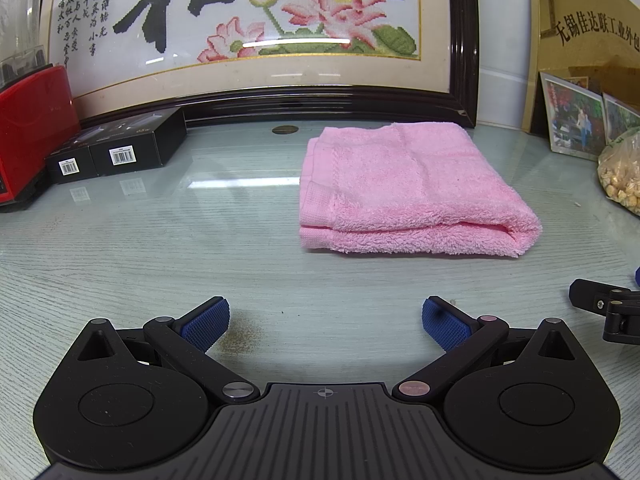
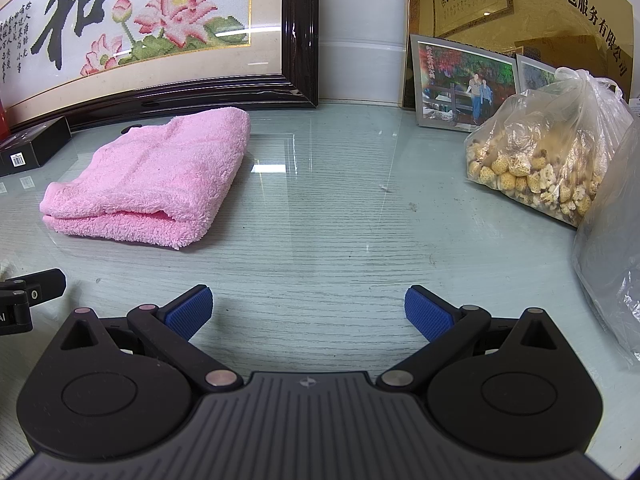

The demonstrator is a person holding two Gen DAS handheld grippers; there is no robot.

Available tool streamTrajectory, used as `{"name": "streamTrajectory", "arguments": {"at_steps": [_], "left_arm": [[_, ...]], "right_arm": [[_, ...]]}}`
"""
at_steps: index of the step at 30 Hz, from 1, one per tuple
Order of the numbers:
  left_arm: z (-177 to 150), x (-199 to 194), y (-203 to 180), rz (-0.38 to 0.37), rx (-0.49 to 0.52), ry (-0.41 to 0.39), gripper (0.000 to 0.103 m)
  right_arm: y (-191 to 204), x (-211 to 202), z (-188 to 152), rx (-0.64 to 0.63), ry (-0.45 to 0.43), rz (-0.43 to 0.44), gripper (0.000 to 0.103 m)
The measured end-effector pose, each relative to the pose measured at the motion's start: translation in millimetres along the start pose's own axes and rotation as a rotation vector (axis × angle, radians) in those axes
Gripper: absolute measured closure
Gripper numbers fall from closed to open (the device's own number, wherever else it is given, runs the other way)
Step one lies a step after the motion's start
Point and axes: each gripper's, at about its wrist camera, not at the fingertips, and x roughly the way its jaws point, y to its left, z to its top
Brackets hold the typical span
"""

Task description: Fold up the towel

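A pink towel (image 1: 404,192) lies folded into a thick rectangle on the glass-topped table, ahead and slightly right of my left gripper (image 1: 326,322). That gripper is open and empty, well short of the towel. In the right wrist view the towel (image 2: 152,180) lies ahead to the left. My right gripper (image 2: 308,312) is open and empty over bare table, apart from the towel. Part of the right gripper (image 1: 608,312) shows at the right edge of the left view, and part of the left gripper (image 2: 24,292) at the left edge of the right view.
A framed lotus embroidery (image 1: 256,28) leans on the back wall. Black boxes (image 1: 120,152) and a red appliance (image 1: 28,132) stand at the left. Photo frames (image 2: 464,80) and a plastic bag of dried pieces (image 2: 548,152) stand at the right, with another bag (image 2: 612,248) nearer.
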Motion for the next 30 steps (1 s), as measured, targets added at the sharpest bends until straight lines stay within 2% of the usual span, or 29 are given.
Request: {"name": "streamTrajectory", "arguments": {"at_steps": [24, 30], "left_arm": [[1, 0, 3, -0.009, 0.013, -0.002, 0.000], [7, -4, 29, 0.045, 0.005, -0.011, 0.000]], "right_arm": [[0, 0, 0, 0.000, 0.000, 0.000, 0.000], [0, 0, 0, 0.000, 0.000, 0.000, 0.000]]}}
